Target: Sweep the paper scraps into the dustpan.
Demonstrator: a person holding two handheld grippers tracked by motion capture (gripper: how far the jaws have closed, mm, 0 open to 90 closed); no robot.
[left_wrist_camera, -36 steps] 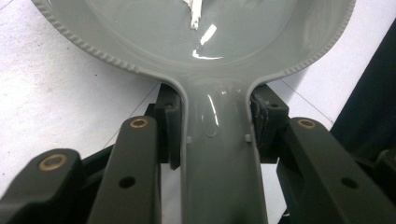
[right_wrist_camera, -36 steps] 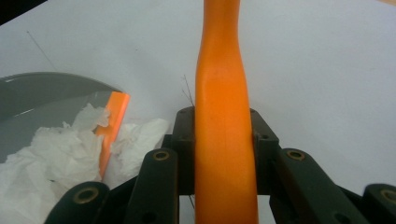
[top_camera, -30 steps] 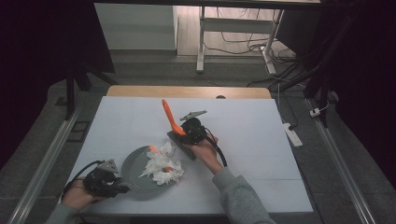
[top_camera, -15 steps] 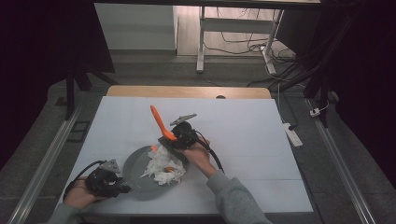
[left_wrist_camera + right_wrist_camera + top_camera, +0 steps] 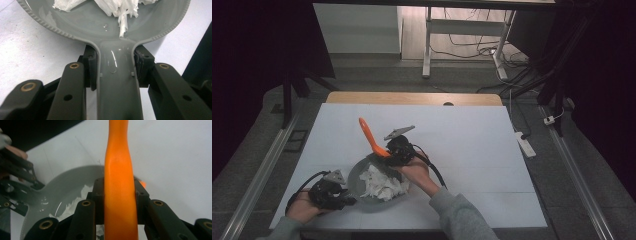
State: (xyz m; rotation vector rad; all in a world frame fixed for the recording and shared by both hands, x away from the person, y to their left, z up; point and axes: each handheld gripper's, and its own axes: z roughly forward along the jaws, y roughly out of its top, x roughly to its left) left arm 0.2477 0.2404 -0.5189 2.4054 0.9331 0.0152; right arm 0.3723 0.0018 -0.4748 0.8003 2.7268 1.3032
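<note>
Two grippers work at one grey pan [image 5: 362,176] on the white table [image 5: 472,150]; the high view places the pan near the table's front edge, left of centre, with a heap of white shredded pieces [image 5: 384,183] in its bowl; the left gripper [image 5: 331,192] sits at the pan's near-left side, the right gripper [image 5: 398,150] at its far rim, holding an orange tool [image 5: 371,136] whose handle slants up and away to the left. The left gripper view adds what the high view cannot: the pan's grey handle [image 5: 117,82] runs between the two black jaws, which are closed against its sides, and the rim [image 5: 47,24] carries a fine beaded edge; the glossy bowl holds the white shreds [image 5: 120,10]. In the right gripper view the jaws are clamped on the orange tool [image 5: 120,195], smooth and slightly waisted, rising straight up; behind it lie the pan [image 5: 67,187] and the left gripper [image 5: 17,175], blurred.
</note>
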